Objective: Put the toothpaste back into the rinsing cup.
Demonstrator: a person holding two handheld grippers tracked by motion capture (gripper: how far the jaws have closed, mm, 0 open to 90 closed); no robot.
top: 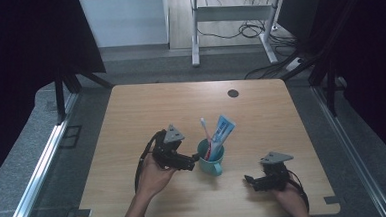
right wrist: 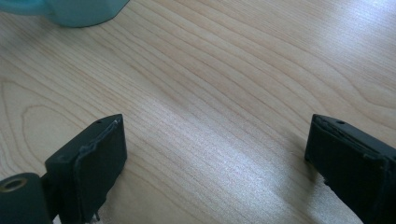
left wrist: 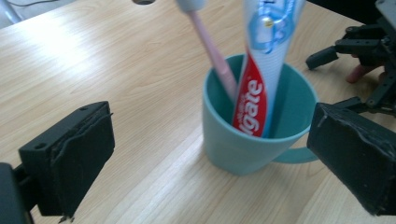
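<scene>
Teal cup (top: 211, 160) sits just beside the left tool (top: 193, 161), jaws wide.

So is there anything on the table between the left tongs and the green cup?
Nothing visible. The left tongs stand open right beside the cup, with only bare table between them. The toothbrush and toothpaste sit inside the cup, not in the way.

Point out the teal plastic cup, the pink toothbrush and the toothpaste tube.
Teal plastic cup (left wrist: 233, 149): left gripper view, front of its outer wall.
Pink toothbrush (left wrist: 212, 51): left gripper view, middle of its handle.
Red, white and blue toothpaste tube (left wrist: 254, 100): left gripper view, its red printed band.
</scene>
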